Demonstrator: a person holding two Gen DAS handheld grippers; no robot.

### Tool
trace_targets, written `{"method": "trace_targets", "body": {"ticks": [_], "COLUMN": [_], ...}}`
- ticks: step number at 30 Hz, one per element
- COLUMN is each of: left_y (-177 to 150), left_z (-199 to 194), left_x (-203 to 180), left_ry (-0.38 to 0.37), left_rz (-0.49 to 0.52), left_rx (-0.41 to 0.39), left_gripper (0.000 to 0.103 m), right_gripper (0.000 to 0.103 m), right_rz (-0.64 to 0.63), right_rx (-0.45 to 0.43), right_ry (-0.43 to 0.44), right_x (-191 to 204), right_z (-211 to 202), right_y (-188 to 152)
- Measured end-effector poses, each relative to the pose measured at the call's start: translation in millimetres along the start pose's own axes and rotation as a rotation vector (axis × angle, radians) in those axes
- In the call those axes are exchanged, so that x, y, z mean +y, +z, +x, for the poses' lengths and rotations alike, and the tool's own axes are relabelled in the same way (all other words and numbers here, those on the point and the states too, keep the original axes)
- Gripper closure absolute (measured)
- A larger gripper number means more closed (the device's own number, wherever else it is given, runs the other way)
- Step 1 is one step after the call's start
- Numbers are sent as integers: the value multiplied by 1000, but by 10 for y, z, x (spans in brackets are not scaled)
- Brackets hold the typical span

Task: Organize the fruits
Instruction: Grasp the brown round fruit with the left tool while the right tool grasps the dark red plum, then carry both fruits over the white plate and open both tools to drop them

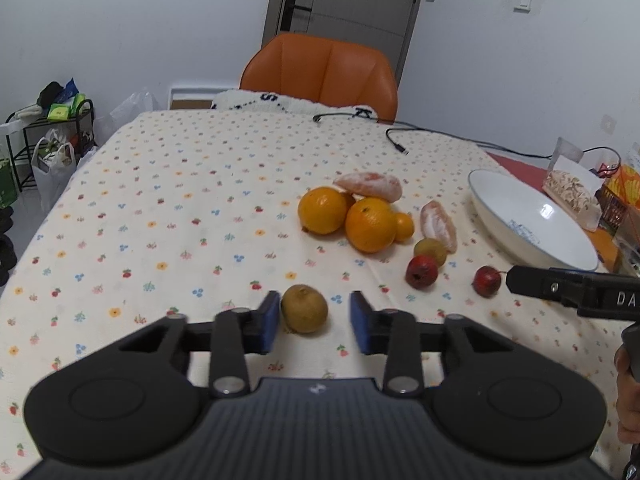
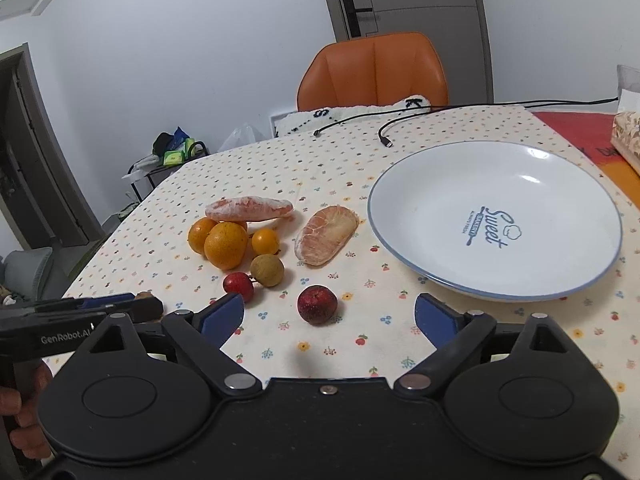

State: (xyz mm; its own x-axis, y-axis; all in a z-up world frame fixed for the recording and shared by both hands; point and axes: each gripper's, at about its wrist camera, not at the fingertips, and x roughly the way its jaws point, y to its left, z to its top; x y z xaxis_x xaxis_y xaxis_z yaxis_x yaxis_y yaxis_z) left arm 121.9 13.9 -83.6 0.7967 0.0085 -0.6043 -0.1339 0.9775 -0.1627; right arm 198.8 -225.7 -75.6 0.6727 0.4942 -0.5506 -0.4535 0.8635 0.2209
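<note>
On the near tablecloth (image 1: 160, 208), both grippers stood open and empty, the left gripper (image 1: 314, 322) straddling a longan (image 1: 304, 309), the right gripper (image 2: 330, 314) a red fruit (image 2: 317, 304).

plate (image 2: 496, 184): glossy glazed ceramic | tablecloth (image 1: 160, 208): matt printed cloth | chair (image 1: 320, 68): smooth orange leather-like upholstery

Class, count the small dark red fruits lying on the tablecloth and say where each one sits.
2. One red fruit lies between the right hand-held gripper's open fingers; the other red fruit touches the brownish round fruit near the oranges. None looks hidden.
</note>
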Motion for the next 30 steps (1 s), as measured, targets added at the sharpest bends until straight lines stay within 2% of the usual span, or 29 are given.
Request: {"method": "trace_targets", "body": {"ticks": [1,10,15,18,19,22,30], "left_y": [-4,35,55,63,67,83,129], "left_z": [13,-41,-86,-108,-112,-141,-205], "left_x": [6,-8,-25,-40,-50,-81,-216], "left_ry": [6,8,2,1,2,1,-29], "left_rz": [-2,-8,-7,-1,1,4,26], "left_rx": [4,-24,-32,-37,-37,-46,-71], "left_gripper": [79,79,79,79,79,79,79], "right_gripper": [11,22,43,63,76,79,79], "right_rz": [1,-2,-5,-15,-7,37,44], "right_rx": [3,21,43,39,40,35,-7], "right_ry": [-1,1,23,11,17,47,58], "right_x": [0,2,38,48,33,-46,-109], "right_z": [23,191,287,301,297,247,60], "right_y": [4,39,36,13,13,12,20]}}
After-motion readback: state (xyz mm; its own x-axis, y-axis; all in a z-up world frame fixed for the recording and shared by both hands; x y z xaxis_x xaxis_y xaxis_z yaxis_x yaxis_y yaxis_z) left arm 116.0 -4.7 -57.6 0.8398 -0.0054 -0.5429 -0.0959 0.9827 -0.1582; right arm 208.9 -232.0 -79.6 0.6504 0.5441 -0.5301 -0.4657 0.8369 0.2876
